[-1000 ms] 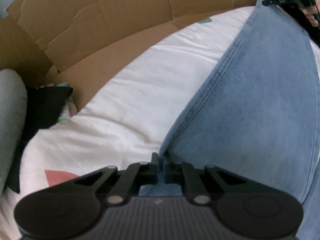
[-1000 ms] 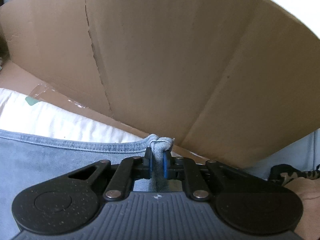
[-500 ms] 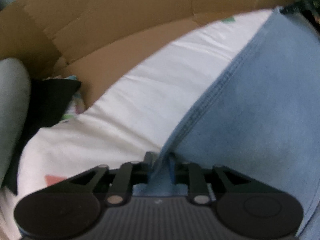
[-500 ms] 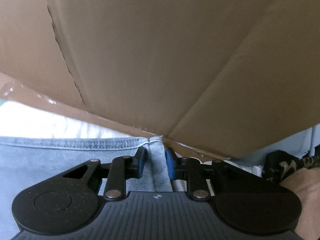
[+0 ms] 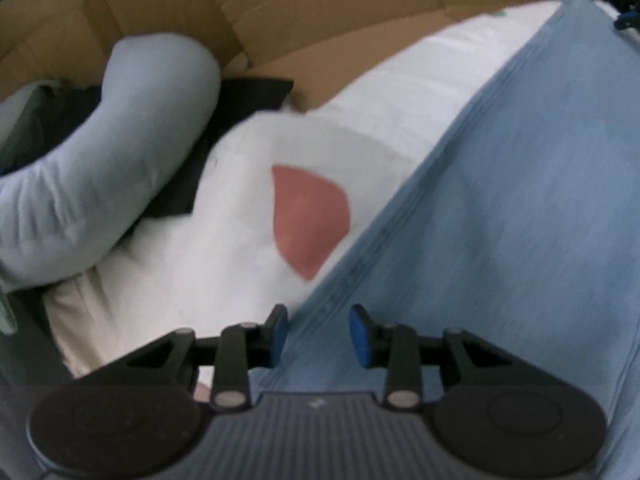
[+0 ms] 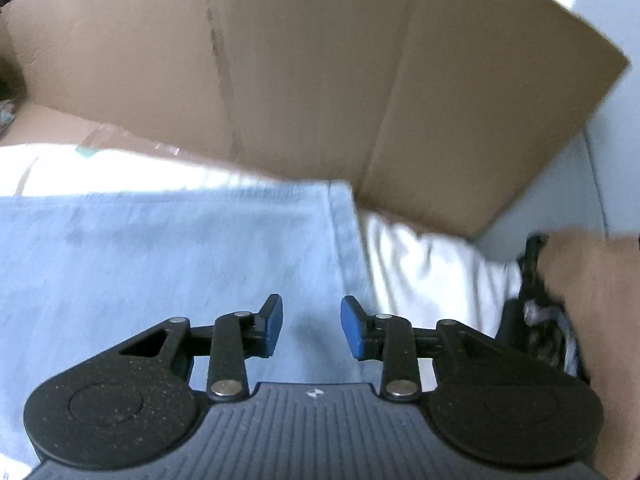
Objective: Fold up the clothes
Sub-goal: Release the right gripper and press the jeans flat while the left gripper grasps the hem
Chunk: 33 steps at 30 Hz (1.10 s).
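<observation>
**Both hand-held grippers have let go of the denim; this fold has been laid down.**

The left hand-held gripper [image 5: 316, 330] and right hand-held gripper [image 6: 311, 326], clamped on the garment's corners a second ago, now have blue pads parted with nothing pinched, the right one's jaws opening further. The light-blue denim garment [image 5: 500, 216] lies flat on the white bed sheet with a red patch [image 5: 248, 184], near the brown cardboard box [image 6: 320, 80]. Its long axis, in the left view, runs from the gripper diagonally up-right; the seamed edge follows that line. Next fold probably needs fresh grips.
</observation>
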Motion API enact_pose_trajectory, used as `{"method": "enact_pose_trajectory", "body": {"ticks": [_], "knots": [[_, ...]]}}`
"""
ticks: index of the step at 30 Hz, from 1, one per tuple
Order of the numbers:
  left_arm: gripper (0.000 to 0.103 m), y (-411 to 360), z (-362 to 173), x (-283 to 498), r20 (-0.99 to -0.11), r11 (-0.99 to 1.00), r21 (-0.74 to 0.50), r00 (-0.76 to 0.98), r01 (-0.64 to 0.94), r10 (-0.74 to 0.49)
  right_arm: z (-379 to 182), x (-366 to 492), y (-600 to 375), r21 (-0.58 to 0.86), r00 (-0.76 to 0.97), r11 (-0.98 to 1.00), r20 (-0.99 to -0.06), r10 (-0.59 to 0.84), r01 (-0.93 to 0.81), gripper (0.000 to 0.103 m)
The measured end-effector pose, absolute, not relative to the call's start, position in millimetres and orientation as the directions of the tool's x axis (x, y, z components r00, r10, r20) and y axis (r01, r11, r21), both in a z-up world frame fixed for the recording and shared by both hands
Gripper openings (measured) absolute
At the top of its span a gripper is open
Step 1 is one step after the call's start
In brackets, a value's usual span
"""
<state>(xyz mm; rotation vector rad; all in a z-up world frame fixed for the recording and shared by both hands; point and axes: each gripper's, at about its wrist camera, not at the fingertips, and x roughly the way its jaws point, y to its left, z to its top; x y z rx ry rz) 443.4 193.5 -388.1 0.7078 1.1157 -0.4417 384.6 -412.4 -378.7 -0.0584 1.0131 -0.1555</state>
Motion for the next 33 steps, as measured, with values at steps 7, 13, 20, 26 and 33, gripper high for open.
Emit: {"method": "enact_pose_trajectory", "body": {"ticks": [7, 13, 20, 26, 33], "knots": [[0.009, 196, -402, 452, -0.92, 0.679, 0.31, 0.389, 0.665, 0.039, -397, 353, -393, -0.14, 0.471, 0.99, -0.873, -0.129, 0.011, 0.04], [0.012, 204, -394, 460, -0.919, 0.686, 0.3, 0.394, 0.664, 0.02, -392, 363, -388, -0.128, 0.448, 0.991, -0.885, -0.128, 0.03, 0.041], [0.033, 220, -368, 449, -0.88, 0.726, 0.37, 0.469, 0.58, 0.073, -400, 371, -388, -0.183, 0.433, 0.983, -0.884, -0.174, 0.02, 0.068], [0.034, 275, -341, 437, -0.881, 0.852, 0.317, 0.463, 0.417, 0.101, -391, 368, -380, -0.216, 0.422, 0.976, -0.885, -0.199, 0.007, 0.066], [0.028, 299, -355, 403, -0.895, 0.962, 0.217, 0.427, 0.164, 0.129, -367, 349, -355, -0.113, 0.478, 0.991, -0.876, -0.063, -0.078, 0.066]]}}
